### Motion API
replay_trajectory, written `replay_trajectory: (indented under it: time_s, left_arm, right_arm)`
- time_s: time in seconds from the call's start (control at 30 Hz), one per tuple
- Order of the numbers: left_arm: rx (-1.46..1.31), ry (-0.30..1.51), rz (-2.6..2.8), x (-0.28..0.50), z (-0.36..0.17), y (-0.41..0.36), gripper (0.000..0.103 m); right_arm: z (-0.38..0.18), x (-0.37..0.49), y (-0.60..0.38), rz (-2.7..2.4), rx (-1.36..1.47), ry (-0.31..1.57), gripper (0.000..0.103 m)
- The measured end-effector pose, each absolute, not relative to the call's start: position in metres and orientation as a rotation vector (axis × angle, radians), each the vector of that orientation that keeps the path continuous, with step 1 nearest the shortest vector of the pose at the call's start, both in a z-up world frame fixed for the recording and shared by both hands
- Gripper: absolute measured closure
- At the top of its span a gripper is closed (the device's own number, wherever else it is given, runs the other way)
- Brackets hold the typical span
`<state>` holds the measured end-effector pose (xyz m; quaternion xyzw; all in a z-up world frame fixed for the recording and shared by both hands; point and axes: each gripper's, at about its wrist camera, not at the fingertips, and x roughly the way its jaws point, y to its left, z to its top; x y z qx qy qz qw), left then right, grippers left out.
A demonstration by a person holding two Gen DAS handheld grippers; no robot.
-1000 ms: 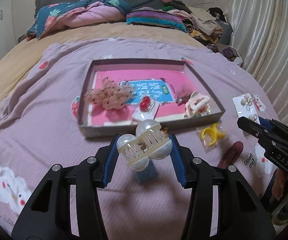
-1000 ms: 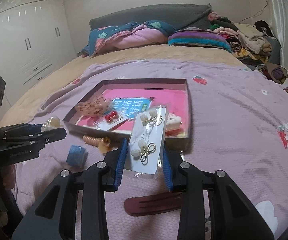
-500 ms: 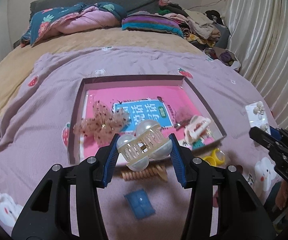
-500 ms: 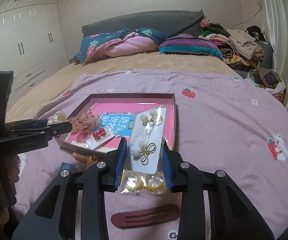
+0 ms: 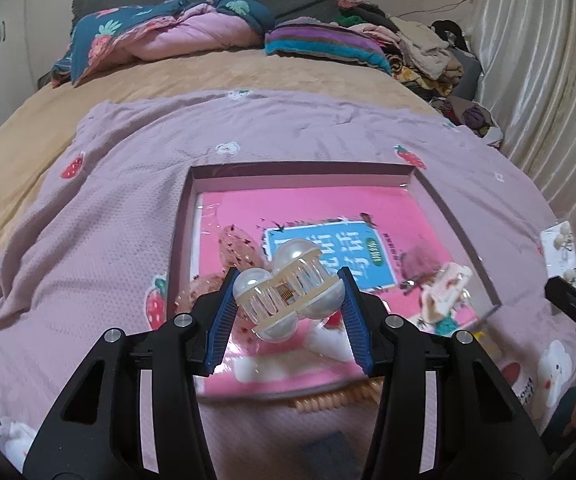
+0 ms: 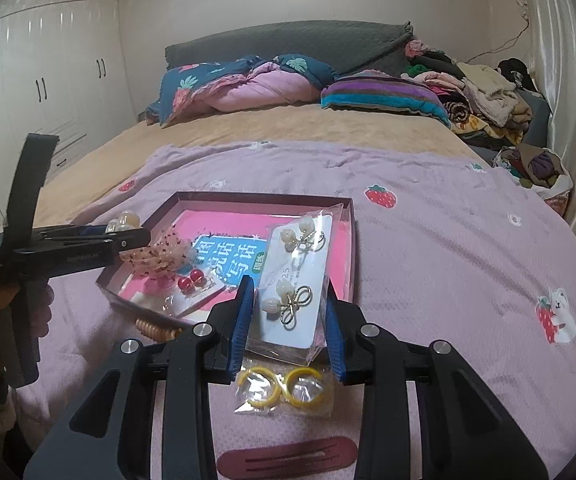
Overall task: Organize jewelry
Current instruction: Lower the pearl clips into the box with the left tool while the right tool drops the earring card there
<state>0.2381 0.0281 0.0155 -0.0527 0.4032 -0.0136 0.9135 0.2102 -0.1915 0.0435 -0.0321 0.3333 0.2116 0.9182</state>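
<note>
**Inspector:** Left wrist view first, largest item down. Report.

**Assistant:** Bed (image 5: 248,76) with a lilac blanket (image 5: 100,216) spread over its near half. On the blanket lies a shallow open box (image 5: 453,216) with a pink printed sheet (image 5: 319,216) lining its floor.

**Inspector:** Left gripper?

**Assistant:** Left gripper (image 5: 288,300) hangs over the near left part of the box, jaws clenched on a pearl claw clip (image 5: 288,294), pads against its two ends. A cream hair clip (image 5: 443,292) rests in the box's near right corner; a peach coil hair tie (image 5: 335,398) lies on the blanket against the near wall.

**Inspector:** Right wrist view?

**Assistant:** Right gripper (image 6: 288,308) is at the box's near right side, jaws grasping an earring card (image 6: 293,284) in a clear sleeve by its long edges. Nearer, on the blanket: a maroon hair clip (image 6: 288,460) and a packet of yellow rings (image 6: 284,390). Red cherry earrings (image 6: 191,280) sit inside the box.
</note>
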Motion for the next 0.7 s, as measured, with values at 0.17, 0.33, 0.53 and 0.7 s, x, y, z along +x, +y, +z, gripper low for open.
replay_trajectory:
  time_s: [0.17,0.33,0.53,0.7]
  left_arm:
    - [-0.12,0.844,-0.027,0.249,0.007,0.035,0.063]
    - [-0.125,0.862,-0.022,0.257,-0.001,0.039,0.063]
    - [-0.142,0.876,-0.016,0.262,-0.008,0.045,0.063]
    - [-0.151,0.881,-0.007,0.264,-0.009,0.049,0.063]
  right_arm:
    - [0.045,0.226,-0.182,0.439,-0.086,0.684,0.071]
    - [0.042,0.244,-0.168,0.451,-0.111,0.692,0.071]
    - [0.03,0.265,-0.142,0.481,-0.153,0.725,0.071]
    - [0.012,0.273,-0.117,0.511,-0.211,0.755,0.071]
